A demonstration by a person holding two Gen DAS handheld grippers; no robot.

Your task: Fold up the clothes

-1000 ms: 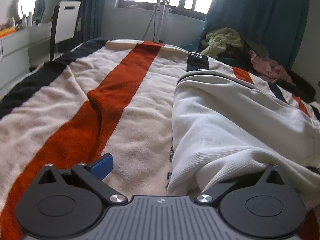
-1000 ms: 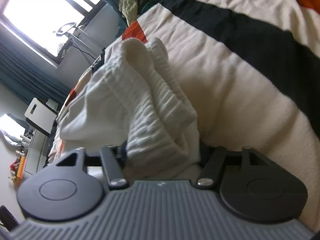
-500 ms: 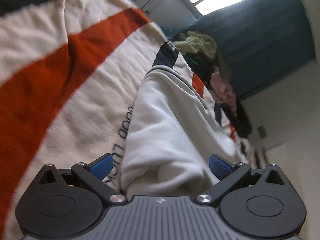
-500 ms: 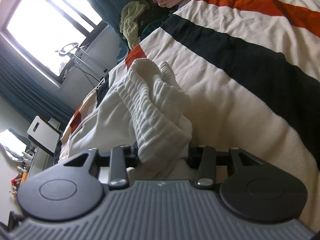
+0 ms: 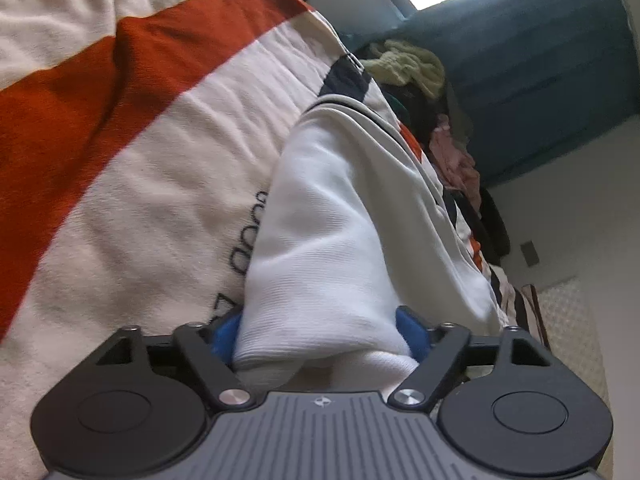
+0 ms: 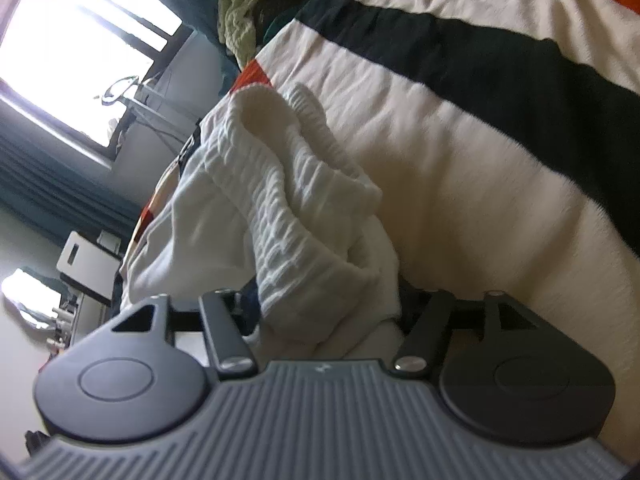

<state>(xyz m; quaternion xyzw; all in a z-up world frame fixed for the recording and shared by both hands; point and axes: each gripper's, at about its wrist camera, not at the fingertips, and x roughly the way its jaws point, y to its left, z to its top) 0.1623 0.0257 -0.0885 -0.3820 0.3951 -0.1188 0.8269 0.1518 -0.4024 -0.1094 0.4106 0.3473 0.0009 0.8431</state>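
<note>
Gripping 1 white garment [image 5: 340, 220] | left gripper [image 5: 320, 336] clamped | right gripper [image 6: 328, 312] clamped | 1 striped blanket [image 5: 140, 140]

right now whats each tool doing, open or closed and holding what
Left tool: closed on the smooth edge of the white garment.
Right tool: closed on the same garment's ribbed hem.
</note>
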